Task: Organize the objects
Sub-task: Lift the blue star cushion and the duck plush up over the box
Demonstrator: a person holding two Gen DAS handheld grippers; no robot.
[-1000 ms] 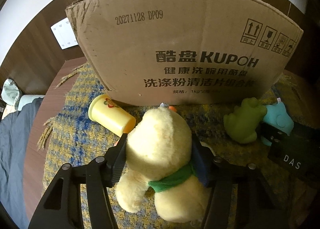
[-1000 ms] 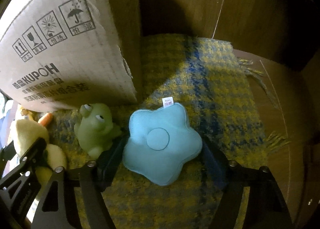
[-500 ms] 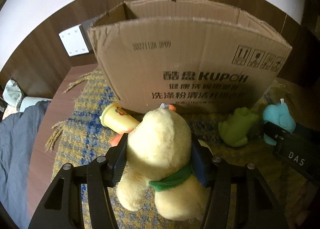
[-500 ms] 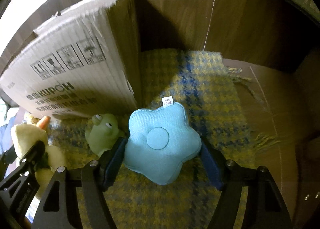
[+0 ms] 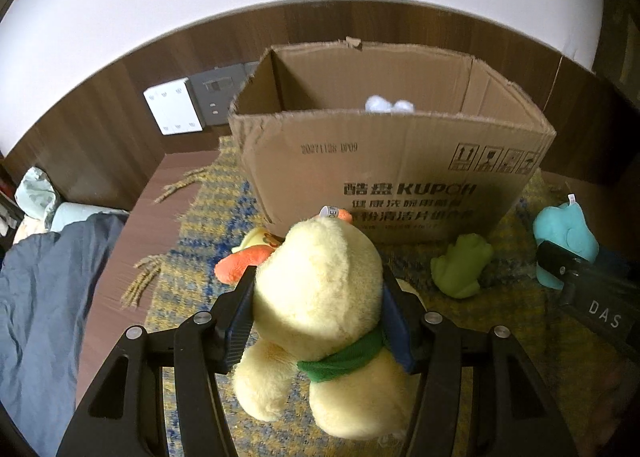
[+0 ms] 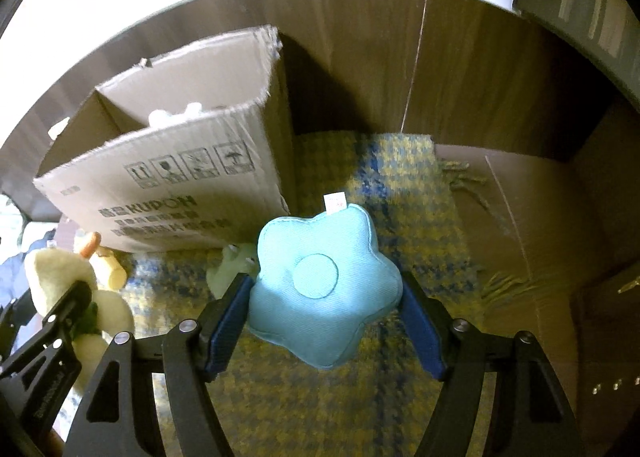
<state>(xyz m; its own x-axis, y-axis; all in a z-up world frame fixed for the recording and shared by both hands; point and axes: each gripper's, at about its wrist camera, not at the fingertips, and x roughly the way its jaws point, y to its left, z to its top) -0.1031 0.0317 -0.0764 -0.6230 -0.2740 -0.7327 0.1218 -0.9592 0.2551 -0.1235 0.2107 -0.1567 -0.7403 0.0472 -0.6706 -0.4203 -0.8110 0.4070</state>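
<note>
My left gripper [image 5: 318, 309] is shut on a yellow plush duck [image 5: 320, 297] with a green scarf and holds it above the rug, in front of the open cardboard box [image 5: 392, 173]. My right gripper [image 6: 324, 297] is shut on a light blue star-shaped cushion [image 6: 320, 281] and holds it up to the right of the box [image 6: 168, 185]. The cushion also shows at the right of the left wrist view [image 5: 564, 237]. The duck shows at the left of the right wrist view [image 6: 60, 273]. A white fluffy thing [image 5: 388, 104] lies inside the box.
A green frog toy [image 5: 460, 265] sits on the yellow-blue rug [image 5: 192, 241] before the box, half hidden behind the cushion in the right wrist view [image 6: 230, 269]. A yellow cup [image 6: 110, 271] and an orange toy [image 5: 240, 261] lie at the box's left. Dark wood wall panels [image 6: 480, 69] stand behind. Blue bedding [image 5: 44, 297] lies left.
Both grippers have risen with their toys. The box now appears lower, and its open top and inside have come into view.
</note>
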